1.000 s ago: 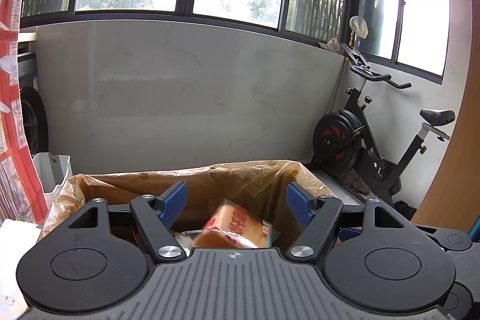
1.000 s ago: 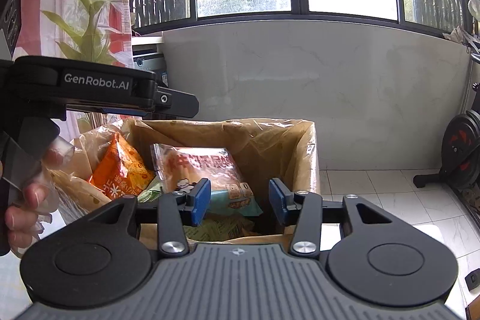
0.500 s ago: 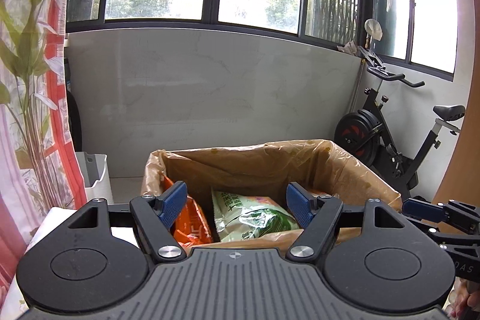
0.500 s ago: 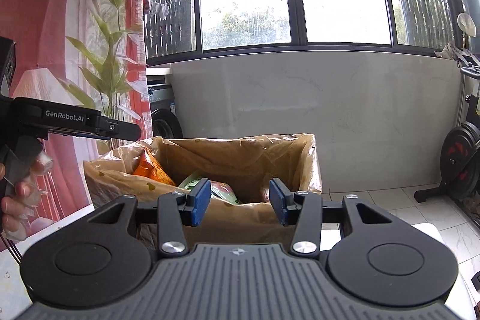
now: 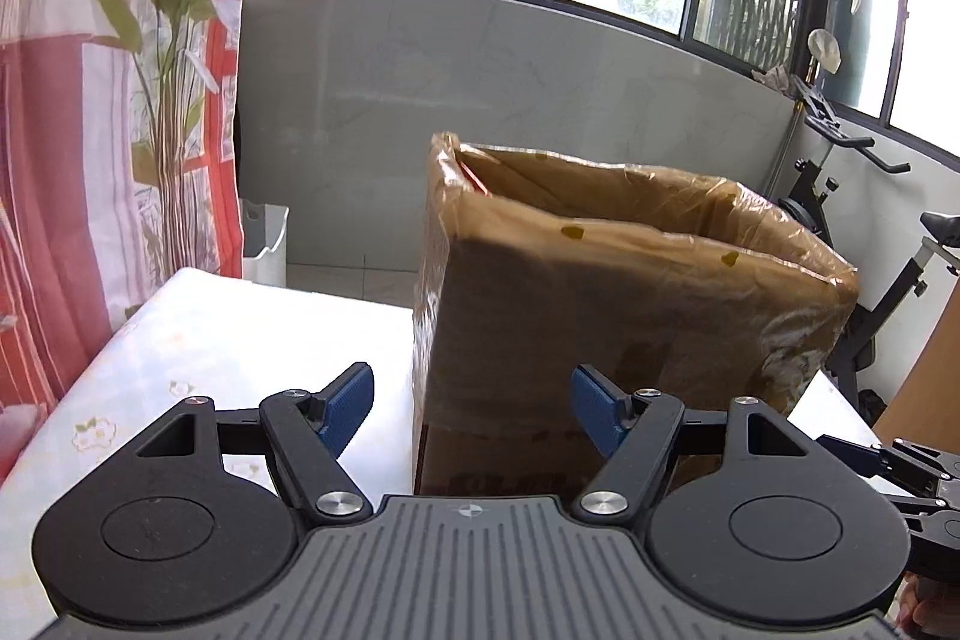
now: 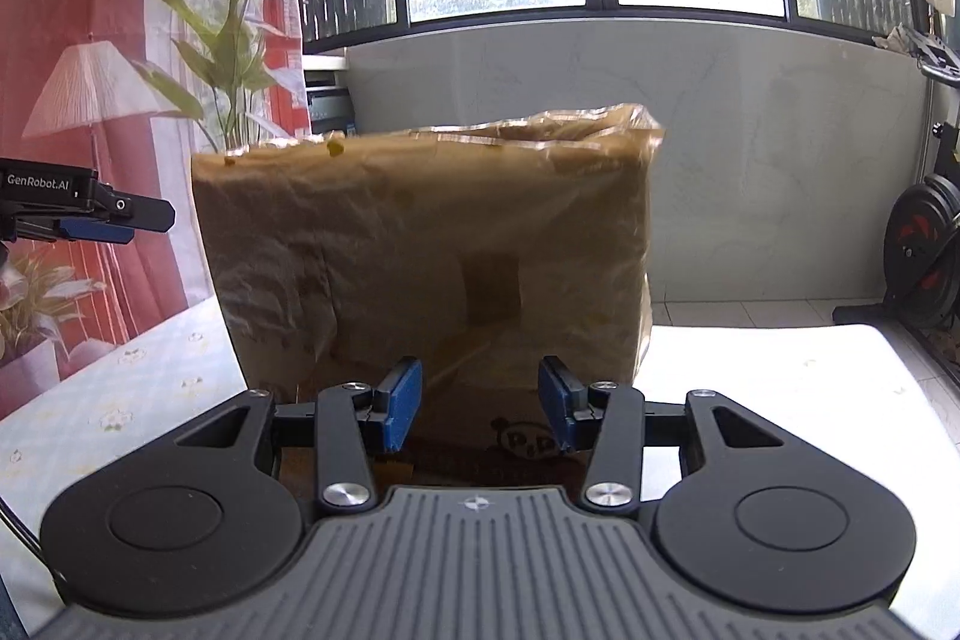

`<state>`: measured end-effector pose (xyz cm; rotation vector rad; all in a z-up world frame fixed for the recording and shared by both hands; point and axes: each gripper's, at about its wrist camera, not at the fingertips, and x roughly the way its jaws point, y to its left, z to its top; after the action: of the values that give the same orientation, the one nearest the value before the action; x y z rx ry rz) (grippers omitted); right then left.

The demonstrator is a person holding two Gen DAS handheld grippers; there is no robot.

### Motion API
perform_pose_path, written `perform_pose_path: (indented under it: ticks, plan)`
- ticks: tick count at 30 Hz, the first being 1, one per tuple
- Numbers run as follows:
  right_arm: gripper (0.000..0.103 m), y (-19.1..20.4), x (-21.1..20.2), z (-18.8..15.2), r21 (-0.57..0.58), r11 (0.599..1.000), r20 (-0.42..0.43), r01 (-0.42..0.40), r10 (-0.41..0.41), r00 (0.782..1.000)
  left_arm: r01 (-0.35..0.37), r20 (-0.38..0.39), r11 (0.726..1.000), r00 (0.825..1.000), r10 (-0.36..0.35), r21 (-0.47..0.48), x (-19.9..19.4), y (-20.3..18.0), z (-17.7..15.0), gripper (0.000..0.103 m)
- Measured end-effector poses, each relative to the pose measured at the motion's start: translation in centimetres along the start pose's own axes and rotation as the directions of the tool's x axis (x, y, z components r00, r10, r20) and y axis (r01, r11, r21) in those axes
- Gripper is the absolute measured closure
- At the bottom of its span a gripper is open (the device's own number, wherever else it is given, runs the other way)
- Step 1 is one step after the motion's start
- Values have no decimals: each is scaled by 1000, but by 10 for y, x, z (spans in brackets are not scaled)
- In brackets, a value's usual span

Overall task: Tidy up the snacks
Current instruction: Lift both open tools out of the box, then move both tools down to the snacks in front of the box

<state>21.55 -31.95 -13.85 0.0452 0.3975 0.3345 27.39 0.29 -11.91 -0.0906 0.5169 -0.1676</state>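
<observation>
Two grippers hang low over the white flowered table [image 5: 198, 340], both empty. From its own camera the left gripper [image 5: 472, 403] has its blue pads spread wide with nothing between them, aimed at the near corner of the cardboard box [image 5: 600, 316]; the right gripper [image 6: 479, 403] holds its pads at a narrower gap, also bare, facing the box's broad plastic-wrapped side. That box stands upright on the table just ahead of both, its open top above the cameras' line of sight, so no snack can be seen from either view. As a judgement, this looks like a pause between picks: the hands sit in front of the box, not over it. The next move would call for lifting one gripper above the rim and reaching down inside, minding the loose plastic at the lip. Behind the box are the grey wall, a curtain [image 5: 90, 130] and an exercise bike [image 5: 870, 232].
</observation>
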Motion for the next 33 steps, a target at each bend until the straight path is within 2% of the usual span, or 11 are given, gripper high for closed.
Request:
perform_pose_path:
  ticks: [6,13,17,25,30,33]
  plan:
    - [56,12,24,-31,-58,997,-116,-43,36,993,7,-94,999,996,-12,-51,12,-1,-35,29]
    - [56,24,51,-53,-146,985,-237,-93,56,970,0,-148,998,989,-9,-61,14,2,-56,29]
    - [56,28,65,-63,-181,980,-302,-78,21,953,-4,-176,997,984,-9,-76,14,0,-62,29]
    - [57,23,59,-71,-142,987,-322,-71,21,946,4,-210,997,978,-20,-78,17,-6,-73,29]
    - [63,21,46,-74,-107,992,-332,-69,30,943,4,-219,997,976,-21,-79,16,-8,-77,29]
    - [63,20,37,-76,-63,996,-341,-59,34,940,5,-224,997,974,-23,-81,15,-9,-79,29]
